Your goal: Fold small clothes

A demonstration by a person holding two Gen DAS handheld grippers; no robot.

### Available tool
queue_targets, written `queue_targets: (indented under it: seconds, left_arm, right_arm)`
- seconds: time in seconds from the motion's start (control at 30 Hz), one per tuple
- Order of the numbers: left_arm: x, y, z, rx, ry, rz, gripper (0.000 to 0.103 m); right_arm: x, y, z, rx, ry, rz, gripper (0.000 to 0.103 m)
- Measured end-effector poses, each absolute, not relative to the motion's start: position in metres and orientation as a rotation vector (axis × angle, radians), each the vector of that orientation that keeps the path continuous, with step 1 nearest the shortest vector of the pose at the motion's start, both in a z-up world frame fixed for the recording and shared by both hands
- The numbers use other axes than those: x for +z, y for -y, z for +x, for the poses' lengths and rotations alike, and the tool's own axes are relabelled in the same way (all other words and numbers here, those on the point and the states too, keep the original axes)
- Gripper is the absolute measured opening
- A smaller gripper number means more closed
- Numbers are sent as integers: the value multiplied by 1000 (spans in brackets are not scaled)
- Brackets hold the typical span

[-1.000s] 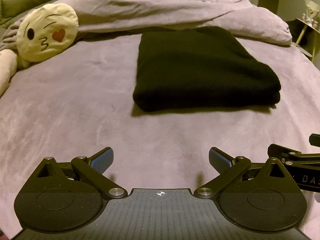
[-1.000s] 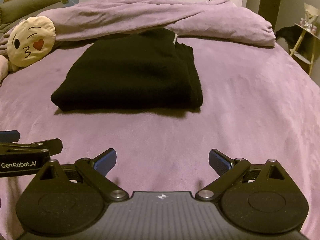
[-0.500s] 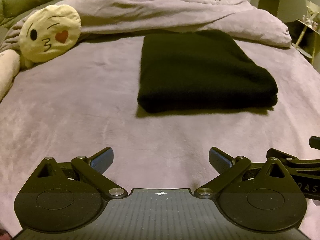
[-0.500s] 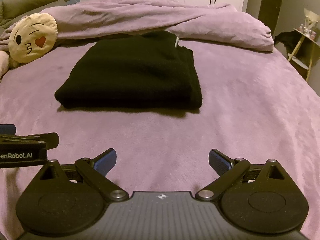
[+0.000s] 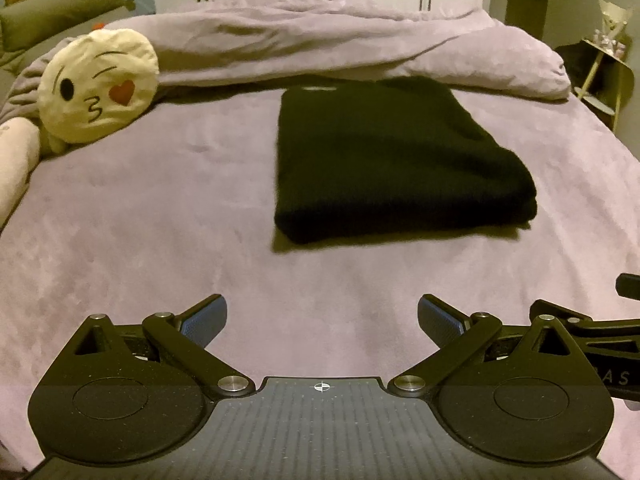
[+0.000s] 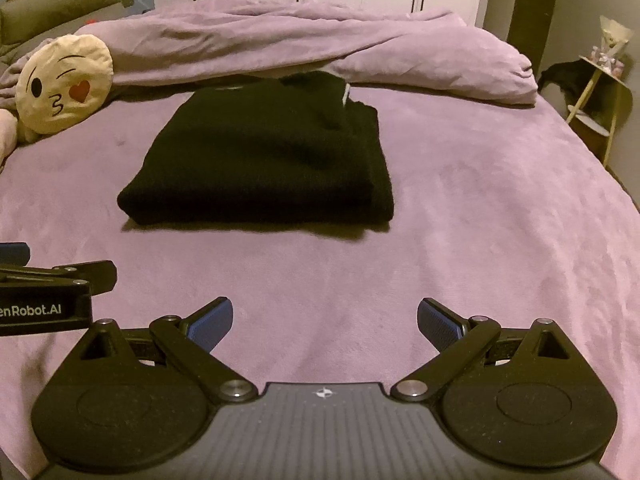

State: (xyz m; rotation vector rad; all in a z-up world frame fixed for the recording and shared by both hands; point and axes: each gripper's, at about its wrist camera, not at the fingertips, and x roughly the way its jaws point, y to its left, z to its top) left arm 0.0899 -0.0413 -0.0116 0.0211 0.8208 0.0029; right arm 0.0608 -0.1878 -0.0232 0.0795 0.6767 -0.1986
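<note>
Black garment (image 5: 392,164) is seen folded into a neat rectangle, lying flat mid-bed on the purple bed cover (image 5: 140,220), w/ a rumpled duvet (image 5: 320,44) just behind it. L gripper (image 5: 322,316) & R gripper (image 6: 325,318) are held low over the cover, near side, well apart from the garment; jaws on both are spread wide, nothing gripped. Emoji cushion (image 5: 98,90) is propped far left.

A black garment (image 5: 392,160) of thick, matt, fuzzy knit lies on a lilac bedspread (image 5: 160,220) of soft, velvety cloth. A round emoji cushion (image 5: 100,88) is cream plush fabric. The left gripper (image 5: 322,320) is matt black plastic with bright metal pivot pins and blue textured fingertip pads (image 5: 204,320).
</note>
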Motion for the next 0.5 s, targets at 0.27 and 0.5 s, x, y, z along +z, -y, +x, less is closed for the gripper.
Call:
queue_targets:
  seconds: [0.27, 0.5]
  left_arm:
    - [-7, 41, 87, 4, -822, 16, 103]
    - [-8, 37, 86, 3, -826, 2, 103]
  right_arm:
    - [-15, 185, 60, -202, -659, 86, 99]
    - [-17, 180, 59, -197, -663, 67, 99]
